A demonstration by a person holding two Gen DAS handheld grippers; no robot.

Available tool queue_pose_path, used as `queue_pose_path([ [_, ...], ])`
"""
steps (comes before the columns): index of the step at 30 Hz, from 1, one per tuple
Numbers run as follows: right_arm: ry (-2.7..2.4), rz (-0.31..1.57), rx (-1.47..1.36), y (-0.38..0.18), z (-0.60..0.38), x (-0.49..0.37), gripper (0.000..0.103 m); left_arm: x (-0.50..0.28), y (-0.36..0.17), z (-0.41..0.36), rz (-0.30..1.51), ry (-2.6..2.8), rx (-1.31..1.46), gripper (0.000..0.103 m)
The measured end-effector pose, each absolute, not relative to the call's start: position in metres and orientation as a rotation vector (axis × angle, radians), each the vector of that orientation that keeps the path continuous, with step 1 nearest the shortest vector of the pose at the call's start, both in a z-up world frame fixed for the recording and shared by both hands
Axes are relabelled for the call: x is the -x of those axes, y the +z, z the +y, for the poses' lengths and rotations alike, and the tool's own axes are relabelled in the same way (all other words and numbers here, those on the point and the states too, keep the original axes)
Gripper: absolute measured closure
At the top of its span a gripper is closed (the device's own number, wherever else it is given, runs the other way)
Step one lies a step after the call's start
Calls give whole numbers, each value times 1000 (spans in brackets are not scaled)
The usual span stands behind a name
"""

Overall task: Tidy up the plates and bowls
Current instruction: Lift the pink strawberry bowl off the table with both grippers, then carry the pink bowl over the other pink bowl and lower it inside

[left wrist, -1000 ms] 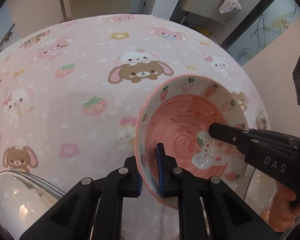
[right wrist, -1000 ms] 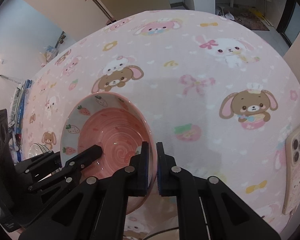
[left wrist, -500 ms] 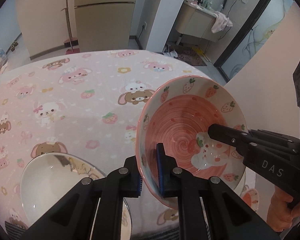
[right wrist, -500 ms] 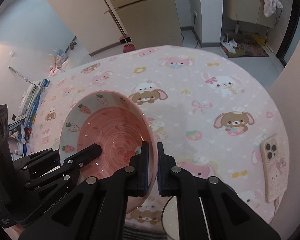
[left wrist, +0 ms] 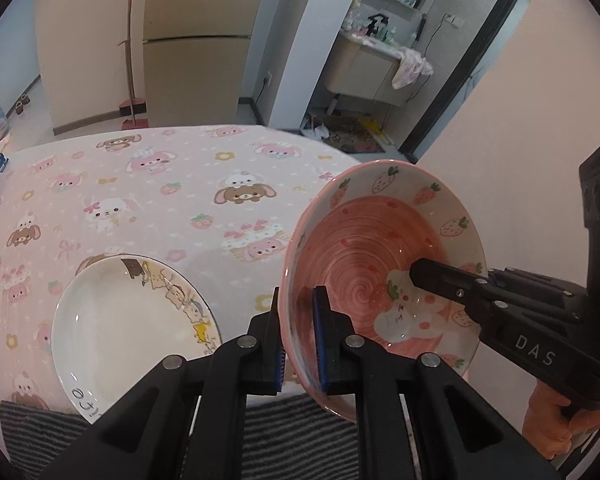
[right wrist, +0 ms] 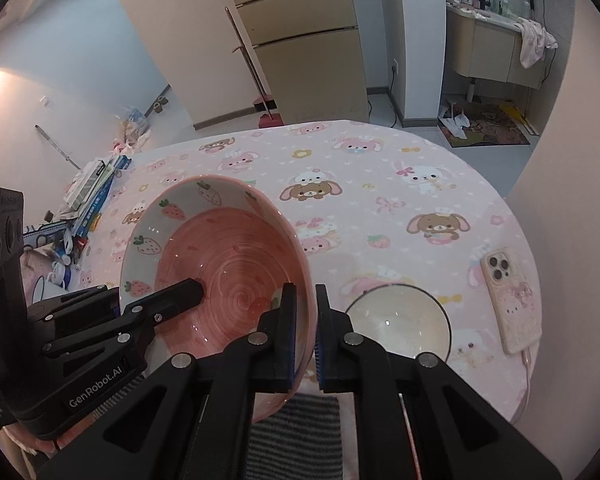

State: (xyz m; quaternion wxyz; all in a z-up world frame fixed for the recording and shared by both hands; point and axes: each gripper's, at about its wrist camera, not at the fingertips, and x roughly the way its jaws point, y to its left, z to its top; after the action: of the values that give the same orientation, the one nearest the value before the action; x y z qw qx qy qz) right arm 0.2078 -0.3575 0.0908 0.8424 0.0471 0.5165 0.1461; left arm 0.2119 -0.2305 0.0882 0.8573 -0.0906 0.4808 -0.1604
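Note:
A pink strawberry bowl (left wrist: pixel 384 272) is held in the air above the near edge of the table, gripped on two sides. My left gripper (left wrist: pixel 300 340) is shut on its left rim. My right gripper (right wrist: pixel 304 336) is shut on its right rim (right wrist: pixel 300 264); that gripper also shows in the left wrist view (left wrist: pixel 452 284). A white plate with cartoon figures (left wrist: pixel 128 328) lies on the table to the left, below the bowl. A clear glass bowl (right wrist: pixel 400 320) sits on the table to the right.
The round table has a pink bunny tablecloth (left wrist: pixel 160 200). A phone in a pink case (right wrist: pixel 512 300) lies at its right edge. Books and clutter (right wrist: pixel 96 196) are stacked at the far left. A striped mat (left wrist: pixel 292 436) lies below the near edge.
Both grippers have lifted the pink bowl up and back from the table. The view has widened, so the white plate, the glass bowl and the room now show.

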Motion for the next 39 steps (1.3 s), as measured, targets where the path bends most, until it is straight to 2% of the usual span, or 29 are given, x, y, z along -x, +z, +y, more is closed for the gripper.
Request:
queue_pose_path([
  [4,313,1045,-133,95,-369,-177,96,-178,89,-234,950,-362,206,90],
  [16,267,1084,-160,77,-407,-122,97,-133,73,-278,957,-440,147,90],
  [21,192,1097,-134,70,-428,-107,97,-132,55,-306,944,-505,134,90],
  [28,95,1173,-164,39,-465,-95,97,-137,22,-341,1029,-591,118,90],
  [39,25,1175,-220,5,-504,-80,97,-131,-18,-384,1076,-628,74,90],
])
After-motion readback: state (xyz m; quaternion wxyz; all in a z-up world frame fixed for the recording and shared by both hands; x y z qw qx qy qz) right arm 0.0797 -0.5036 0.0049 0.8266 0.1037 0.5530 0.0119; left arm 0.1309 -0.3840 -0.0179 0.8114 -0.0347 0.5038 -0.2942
